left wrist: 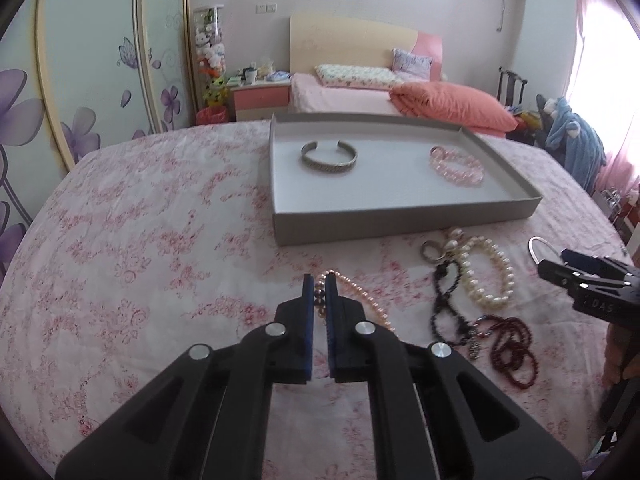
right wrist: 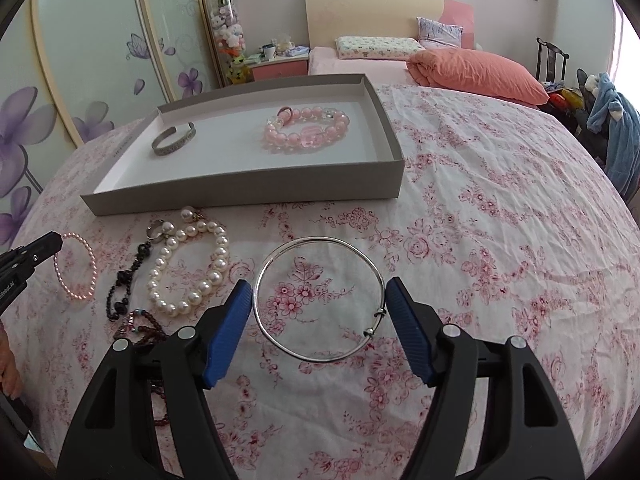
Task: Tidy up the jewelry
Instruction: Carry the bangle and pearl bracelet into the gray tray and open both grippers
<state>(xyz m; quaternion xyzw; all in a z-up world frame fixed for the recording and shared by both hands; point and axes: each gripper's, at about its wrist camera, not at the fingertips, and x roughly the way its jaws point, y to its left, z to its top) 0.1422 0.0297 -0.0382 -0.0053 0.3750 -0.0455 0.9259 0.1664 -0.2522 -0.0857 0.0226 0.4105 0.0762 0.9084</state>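
A grey tray point(left wrist: 404, 222) point(right wrist: 248, 190) on the floral cloth holds a silver cuff point(left wrist: 329, 156) point(right wrist: 174, 142) and a pink bead bracelet point(left wrist: 457, 165) point(right wrist: 306, 130). My left gripper point(left wrist: 319, 280) is shut on a small pink pearl bracelet point(left wrist: 362, 294) point(right wrist: 76, 266) at cloth level. My right gripper point(right wrist: 319, 286) is open, its fingers on either side of a thin silver bangle point(right wrist: 318, 298) lying flat. It also shows in the left wrist view point(left wrist: 556, 264). A white pearl bracelet point(left wrist: 490, 272) point(right wrist: 190, 266), black beads point(left wrist: 448, 300) point(right wrist: 126, 280), dark red beads point(left wrist: 514, 350) point(right wrist: 148, 330) and a ring point(left wrist: 431, 250) point(right wrist: 156, 229) lie between the grippers.
The cloth point(right wrist: 500, 240) covers a rounded table surface that drops away at the edges. Behind it stand a bed with an orange quilt point(right wrist: 476, 72), a nightstand point(left wrist: 262, 98) and wardrobe doors with flower prints point(left wrist: 80, 100).
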